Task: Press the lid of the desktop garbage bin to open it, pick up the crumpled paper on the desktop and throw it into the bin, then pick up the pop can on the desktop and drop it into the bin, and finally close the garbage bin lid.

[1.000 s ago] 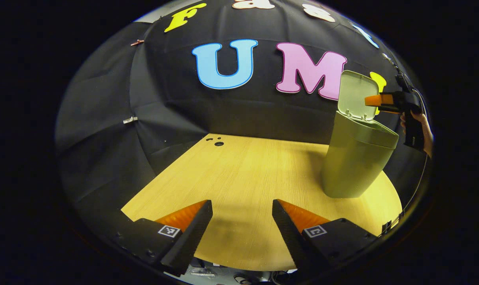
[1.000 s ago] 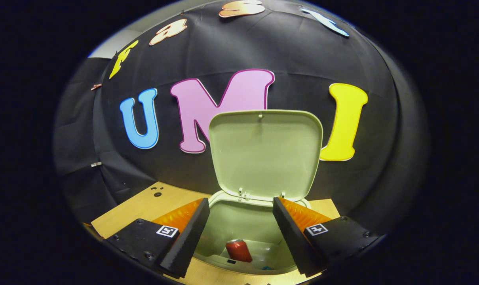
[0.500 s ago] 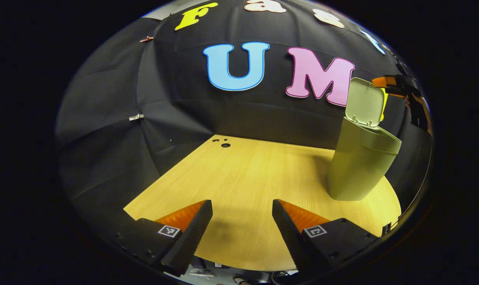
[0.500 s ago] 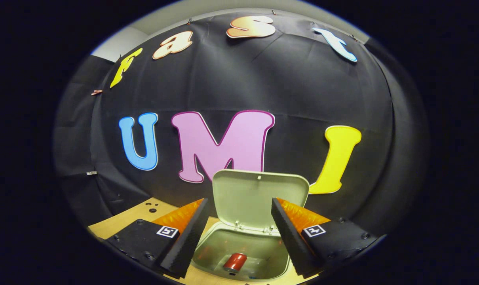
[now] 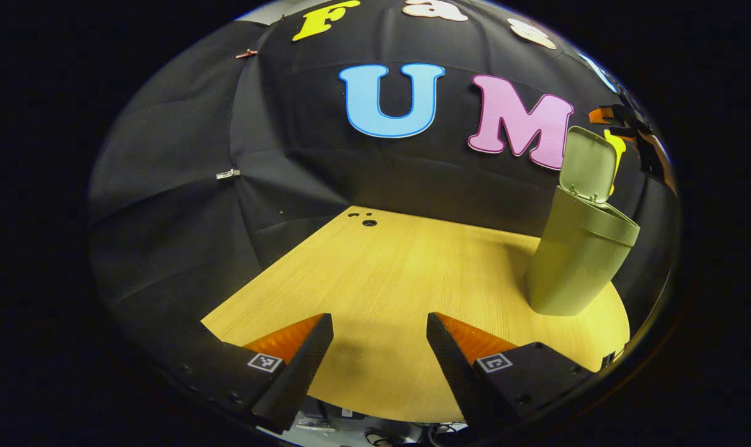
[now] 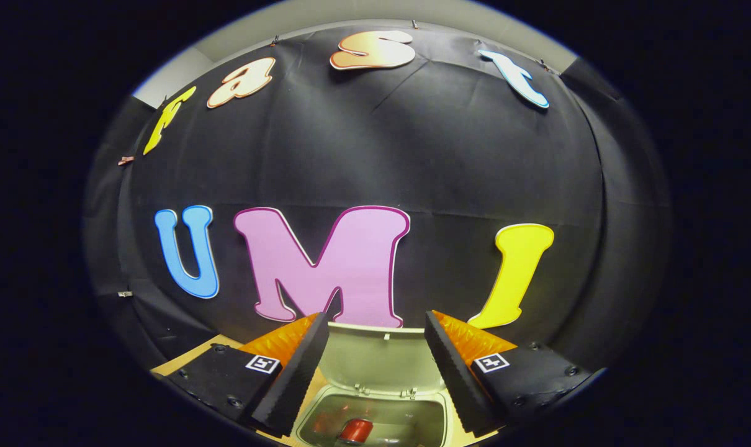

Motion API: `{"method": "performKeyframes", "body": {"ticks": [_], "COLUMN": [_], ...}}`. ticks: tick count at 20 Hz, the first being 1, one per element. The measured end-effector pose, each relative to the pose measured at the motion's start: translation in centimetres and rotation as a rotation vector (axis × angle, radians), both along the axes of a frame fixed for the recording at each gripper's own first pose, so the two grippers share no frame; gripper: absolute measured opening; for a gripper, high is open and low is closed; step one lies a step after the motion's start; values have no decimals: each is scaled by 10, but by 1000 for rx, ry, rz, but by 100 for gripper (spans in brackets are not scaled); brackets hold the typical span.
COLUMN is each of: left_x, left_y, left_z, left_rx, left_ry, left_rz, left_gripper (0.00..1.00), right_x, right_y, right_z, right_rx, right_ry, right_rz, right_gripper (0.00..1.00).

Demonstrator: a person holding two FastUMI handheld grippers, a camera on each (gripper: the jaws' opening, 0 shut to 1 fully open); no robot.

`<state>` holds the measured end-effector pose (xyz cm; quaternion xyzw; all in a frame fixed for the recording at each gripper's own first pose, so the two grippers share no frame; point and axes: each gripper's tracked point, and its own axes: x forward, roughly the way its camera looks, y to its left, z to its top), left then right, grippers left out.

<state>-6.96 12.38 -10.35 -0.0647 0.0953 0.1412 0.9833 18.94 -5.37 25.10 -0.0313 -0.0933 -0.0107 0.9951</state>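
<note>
The pale green garbage bin stands at the right of the wooden table, its lid raised upright. In the right gripper view I look down from above: the lid stands open between my fingers and the red pop can lies inside the bin. My right gripper is open and holds nothing, hovering above the lid; it shows far off as the right gripper over the lid's top edge. My left gripper is open and holds nothing, low over the table's near edge.
Small round holes sit in the table's far left corner. A hand holds the right gripper beyond the bin. The black cloth wall closes the back and left.
My right gripper has risen well above the bin, so lid and can now sit lower in its view. The left gripper's view has shifted slightly, moving the bin further right.
</note>
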Motion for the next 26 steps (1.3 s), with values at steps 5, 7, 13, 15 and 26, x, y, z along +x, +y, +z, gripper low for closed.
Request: {"method": "performKeyframes", "body": {"ticks": [5,7,13,15,26], "left_x": [-4,-3,-5,-4,52], "left_y": [13,16,14,9,-20], "left_z": [0,2,6,7,66], "left_rx": [-16,-11,-6,-24,28], "left_ry": [-2,-4,-10,-9,-100], "left_rz": [40,53,83,95,-67], "left_gripper": [98,98,98,98,98], "right_x": [32,41,54,50,-3], "right_y": [-5,-4,-4,-3,5], "right_z": [2,-3,-16,-18,-49], "right_rx": [11,17,29,33,42], "right_ry": [25,47,88,98,151], "right_rz": [-35,-35,-18,1,10], "right_gripper": [97,97,97,98,98]}}
